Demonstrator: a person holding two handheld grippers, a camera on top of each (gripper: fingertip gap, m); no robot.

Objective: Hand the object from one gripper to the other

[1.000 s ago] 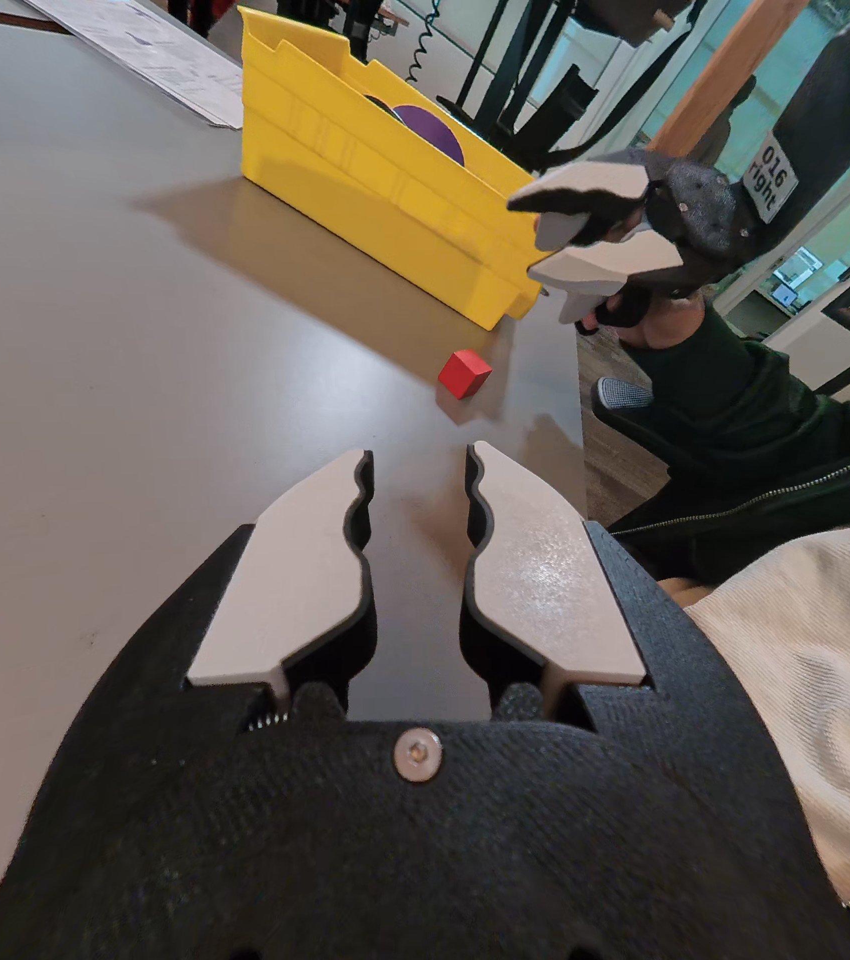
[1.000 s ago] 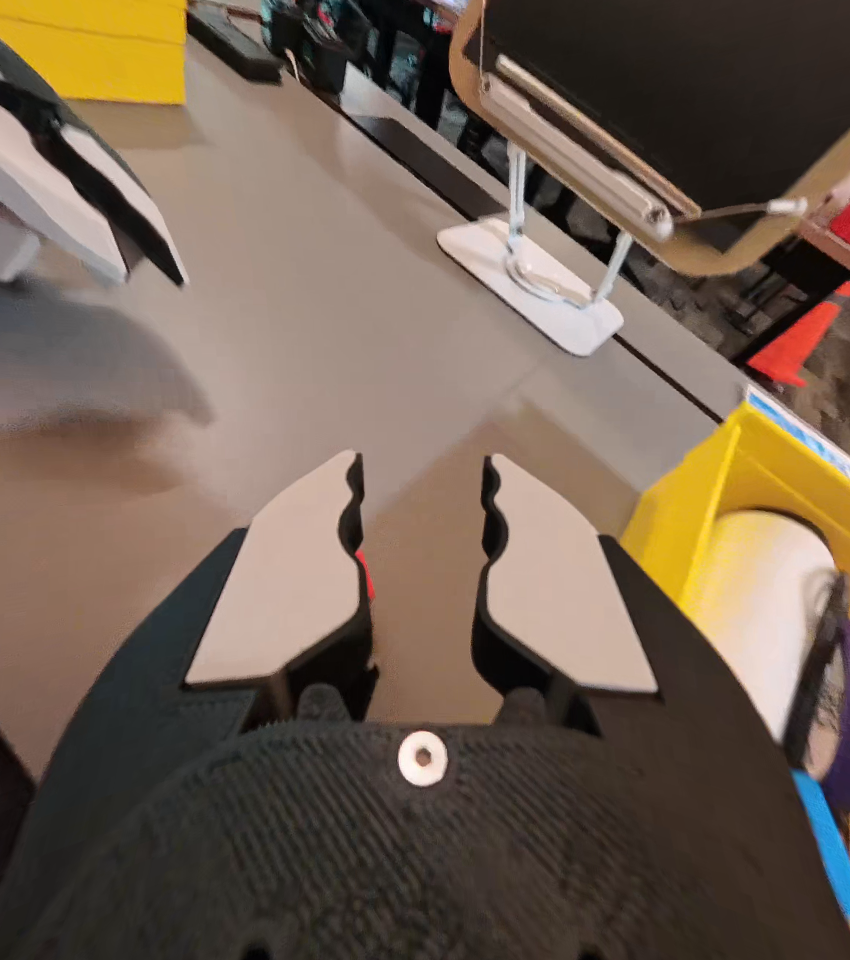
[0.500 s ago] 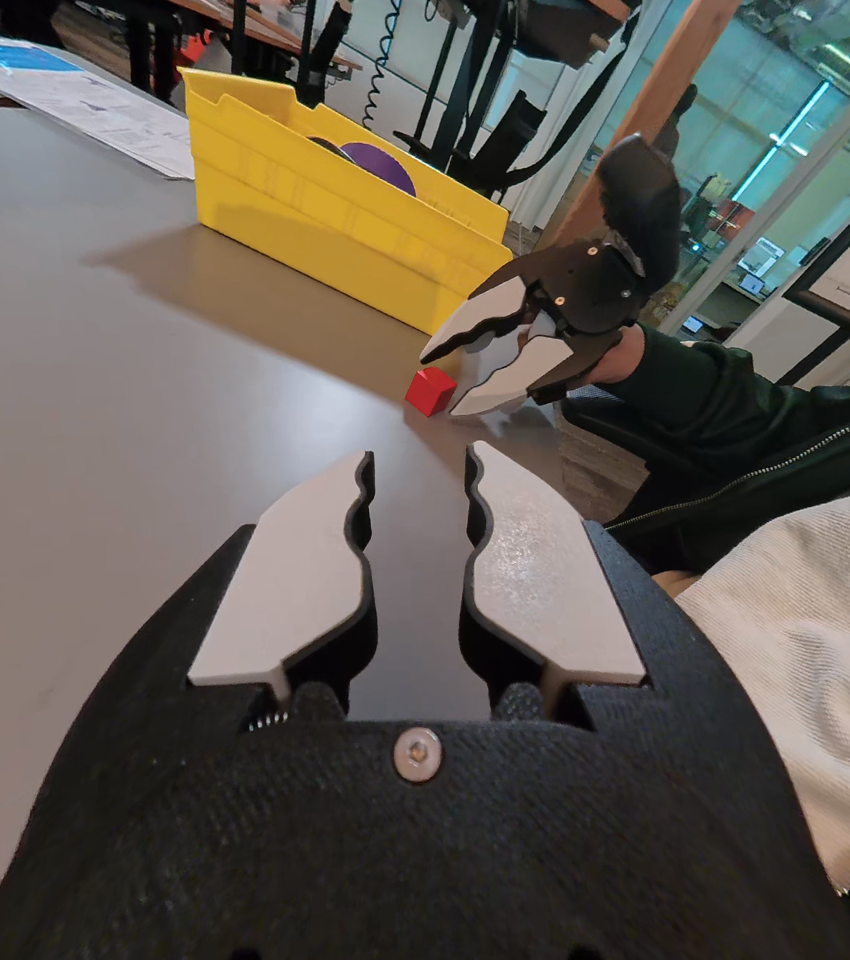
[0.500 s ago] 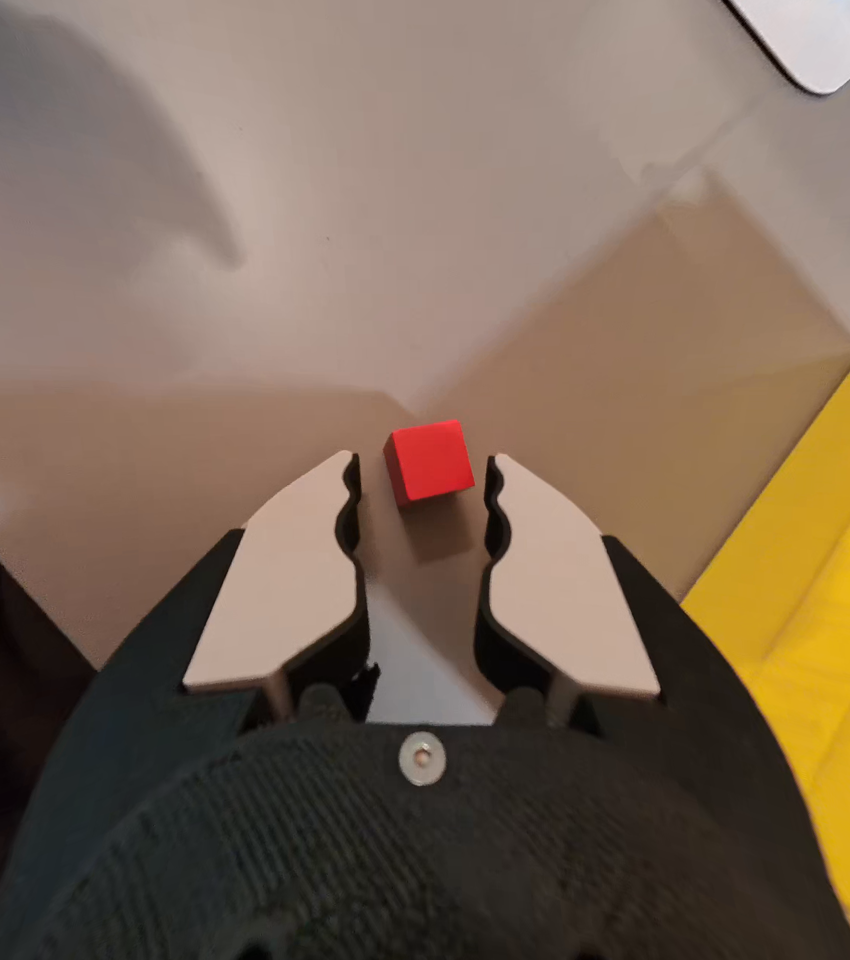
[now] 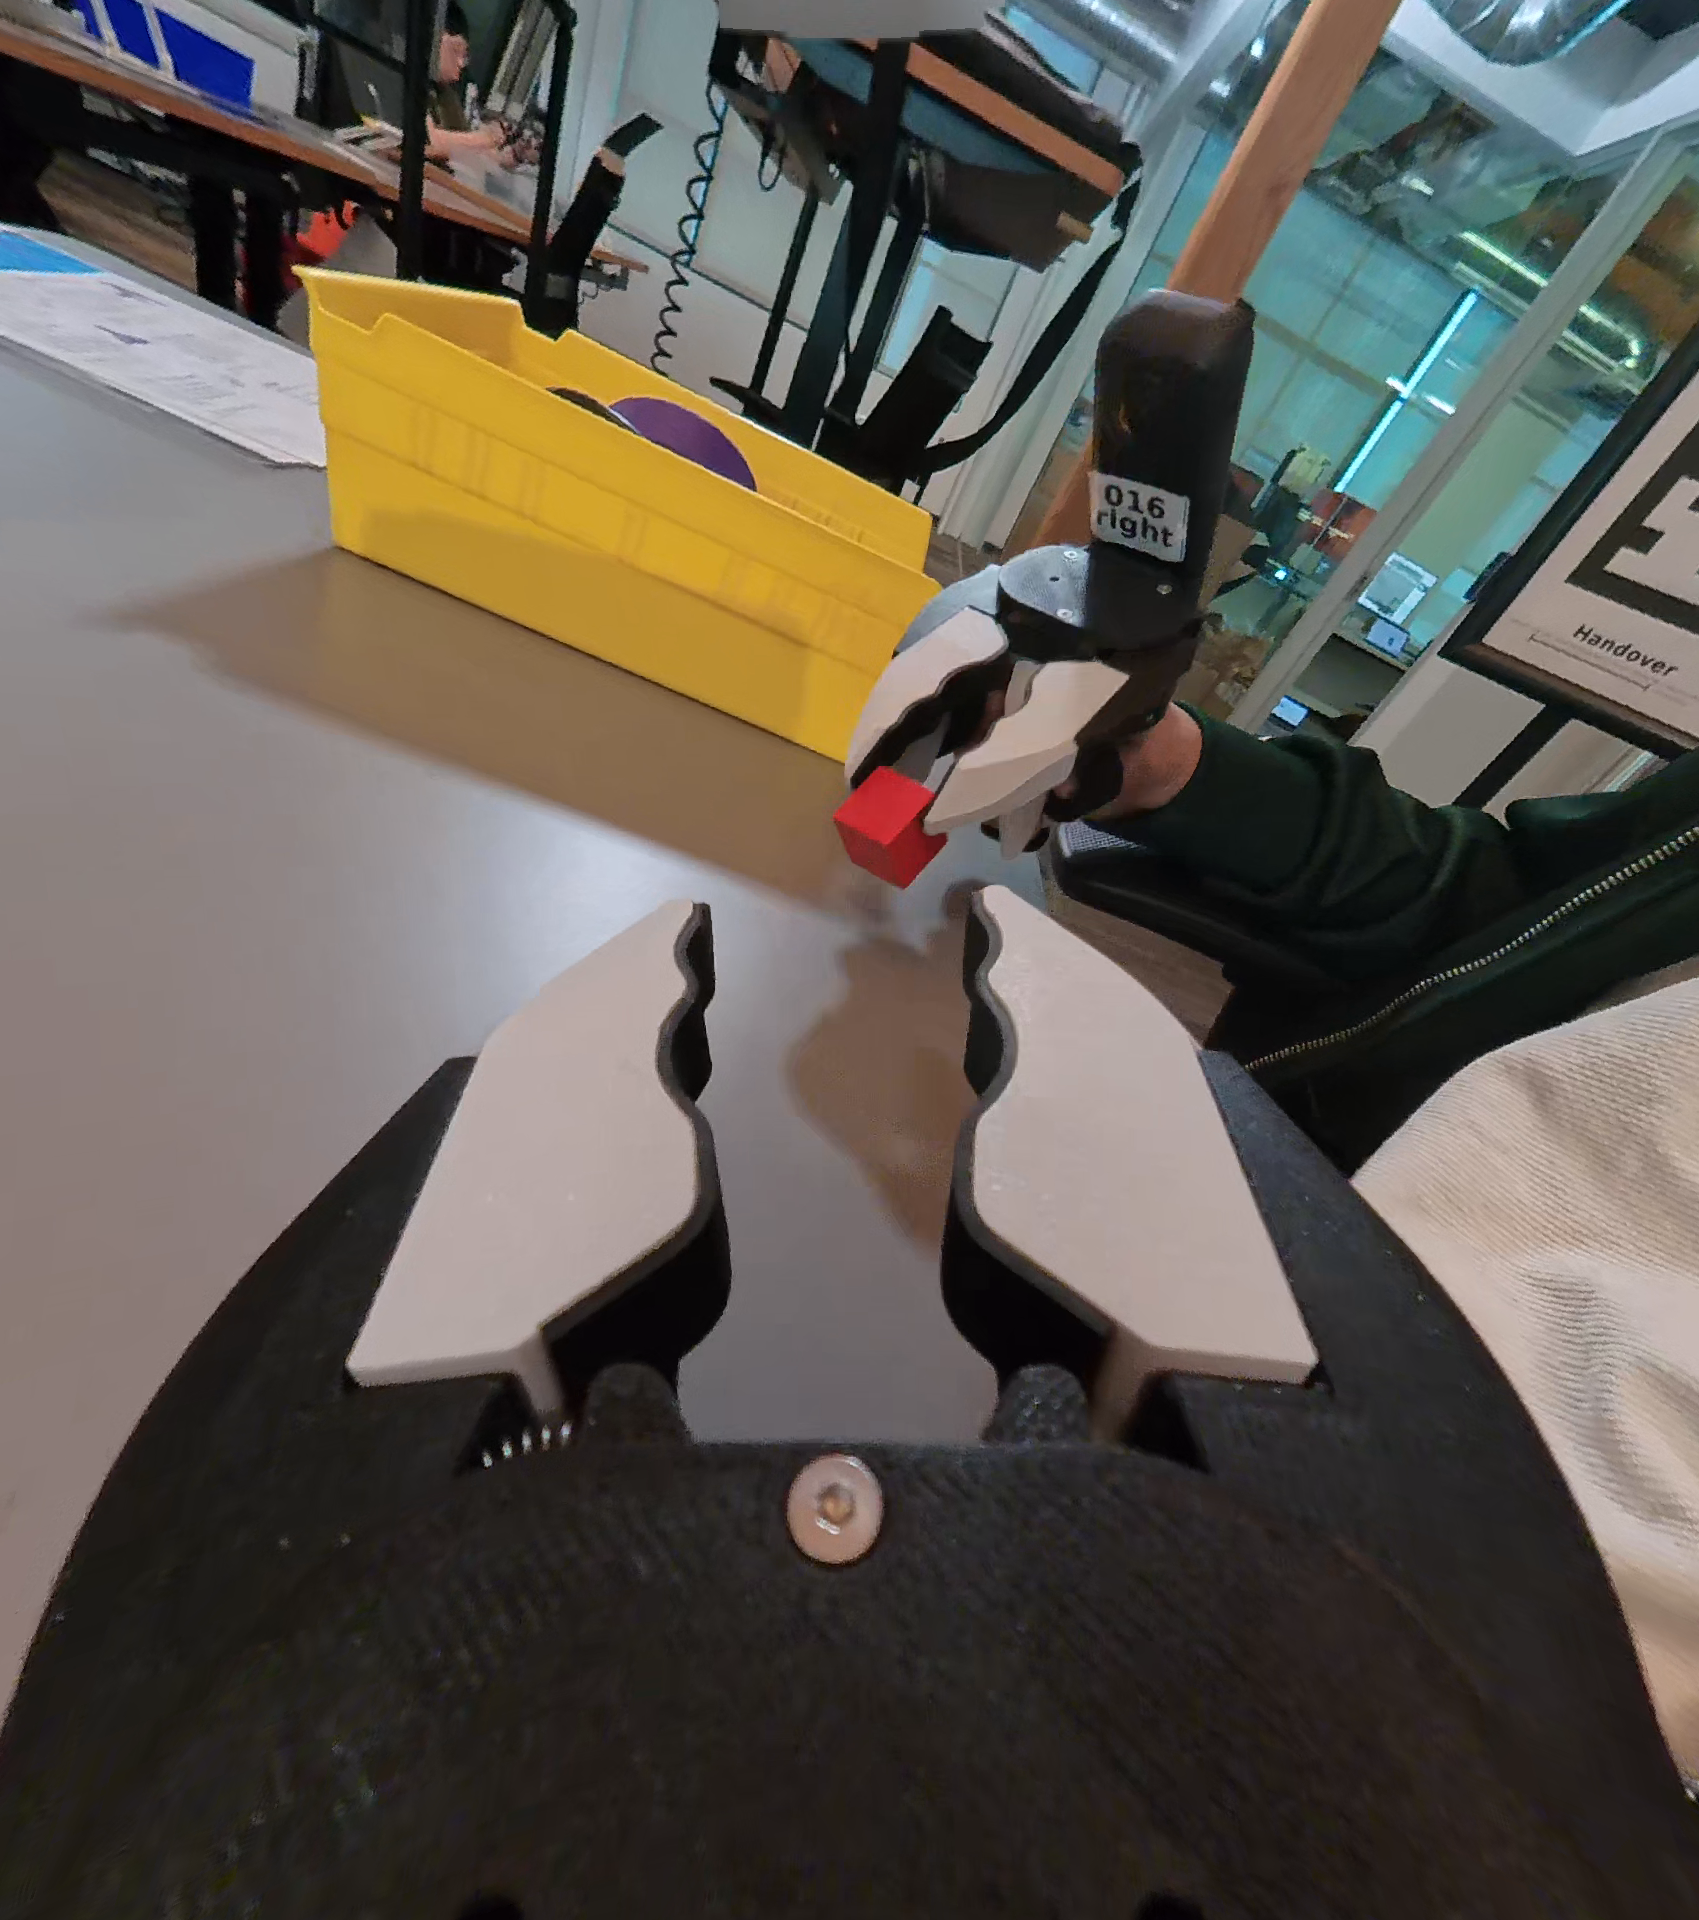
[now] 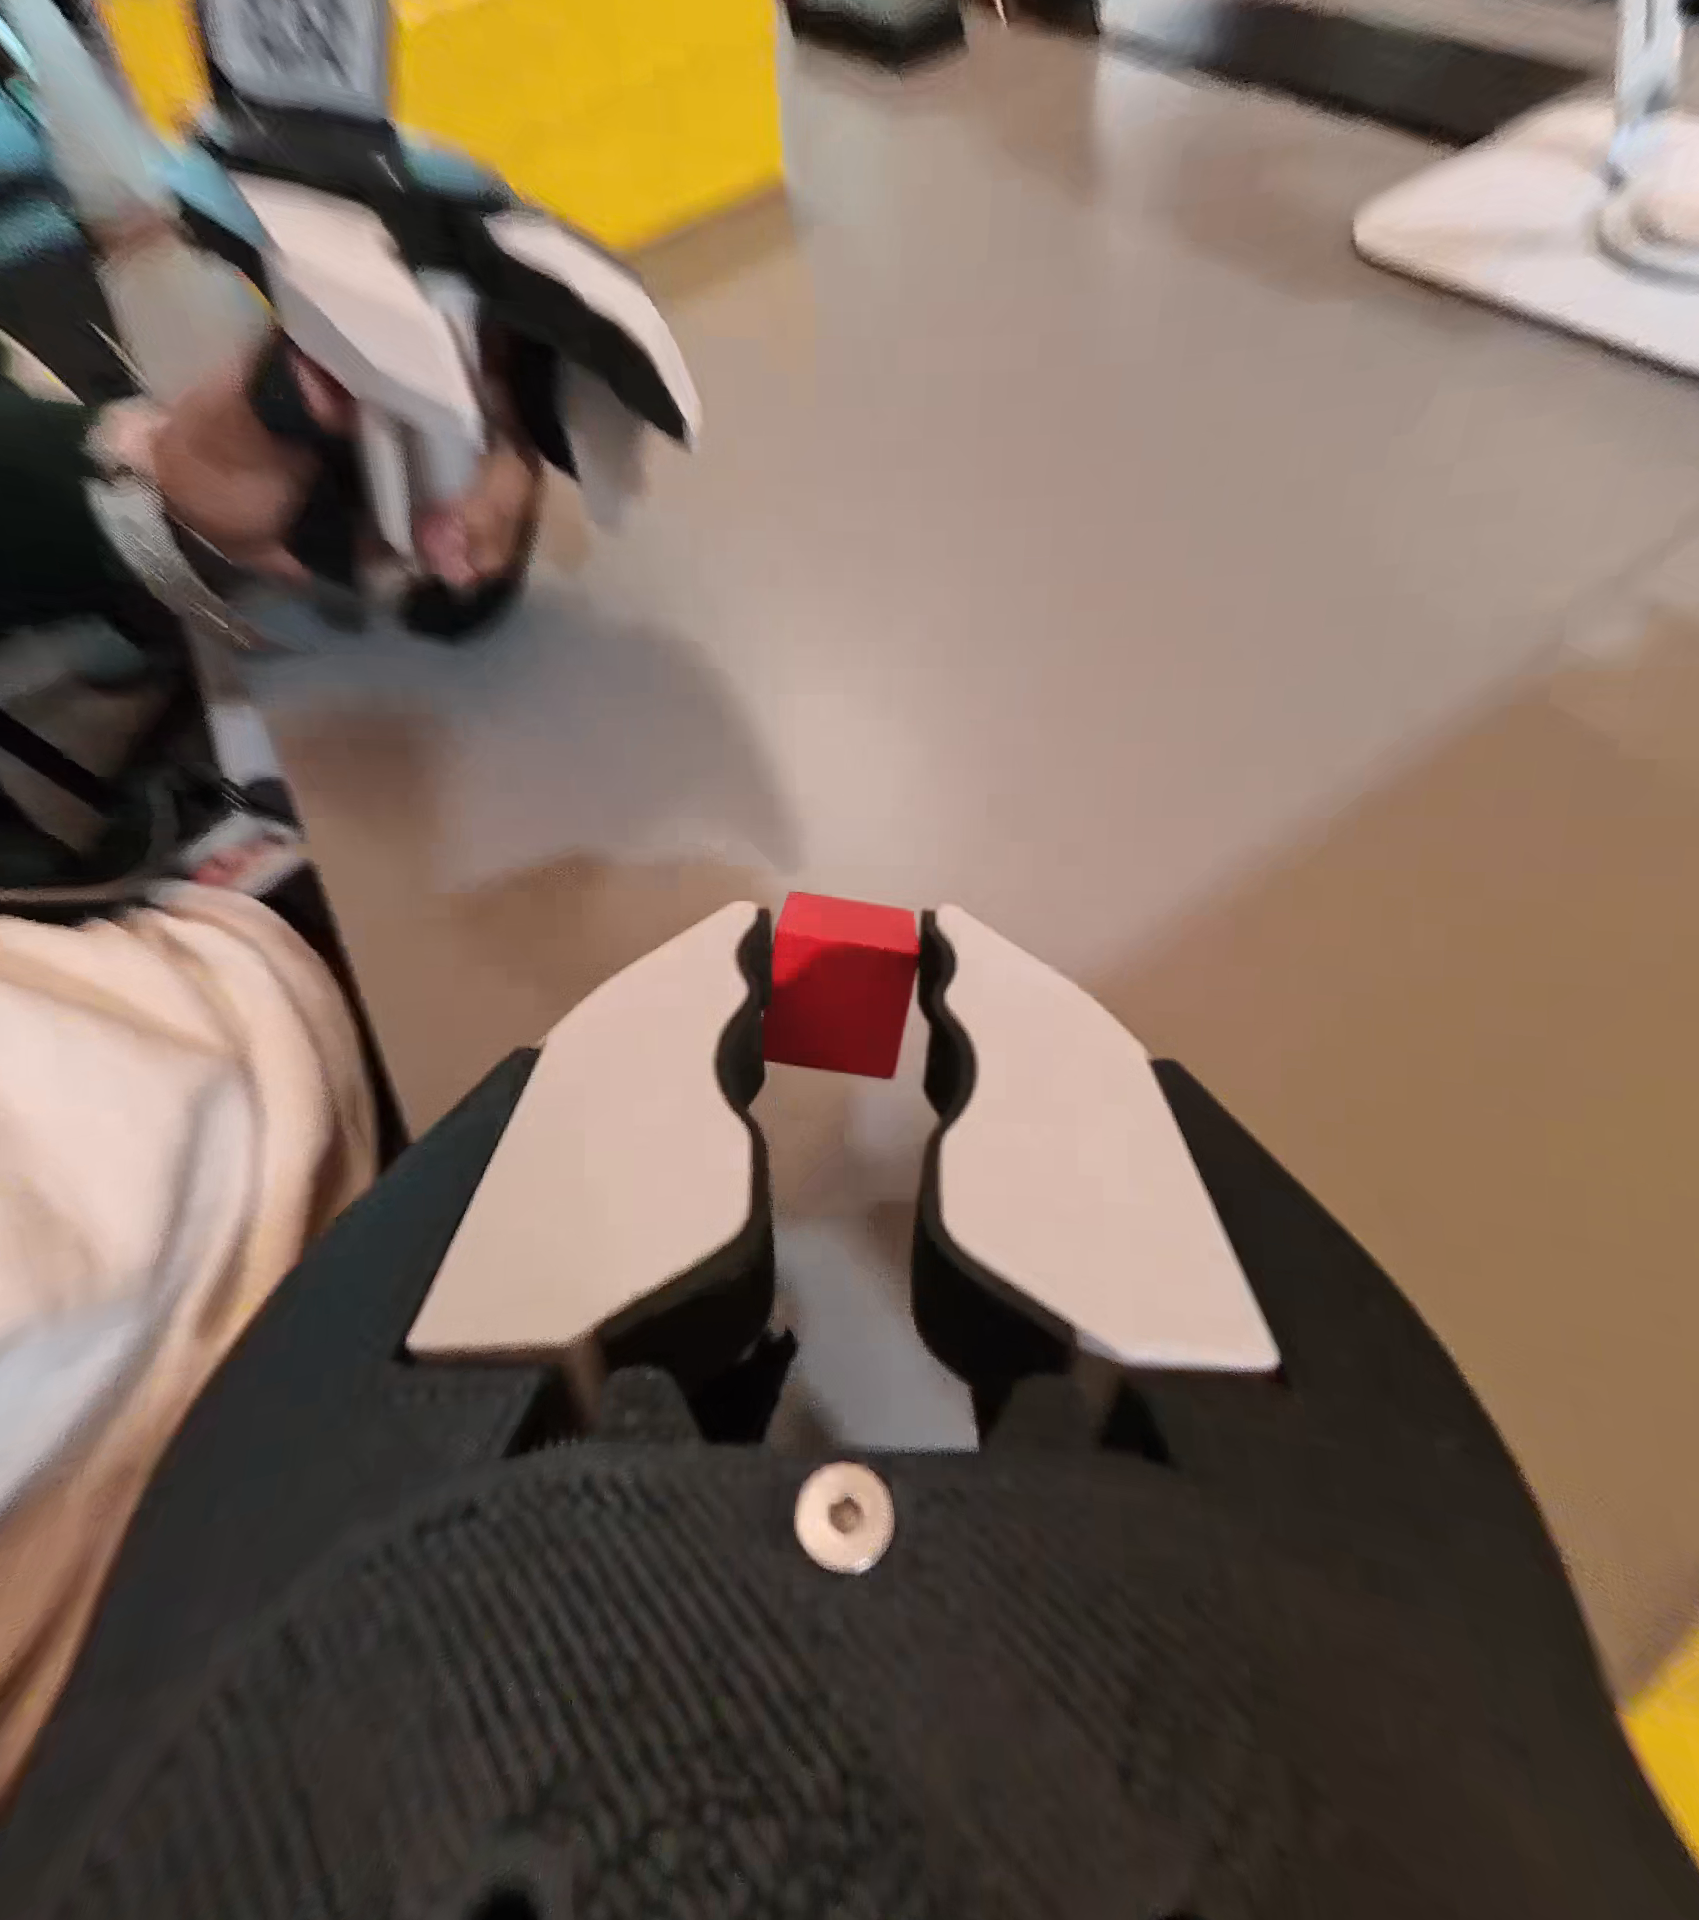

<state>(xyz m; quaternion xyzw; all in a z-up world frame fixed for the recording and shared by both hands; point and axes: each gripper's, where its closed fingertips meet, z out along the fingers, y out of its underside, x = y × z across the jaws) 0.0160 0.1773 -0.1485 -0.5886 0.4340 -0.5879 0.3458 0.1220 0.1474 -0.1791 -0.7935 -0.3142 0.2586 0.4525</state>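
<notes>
We pinch the red cube at our right gripper tips, lifted off the table — leaving faces exposed, we judge, for our left gripper, empty and spread wide.

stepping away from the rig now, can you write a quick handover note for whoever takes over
Right gripper: shut on the red cube, pinched at the fingertips and lifted off the grey table.
Left gripper: open and empty, a short way from the cube and aimed roughly toward it.
Yellow bin sits farther back on the table.
Done: cube picked up.
Left: bring the cube between the left gripper's fingers, close the left, then open the right.
</notes>
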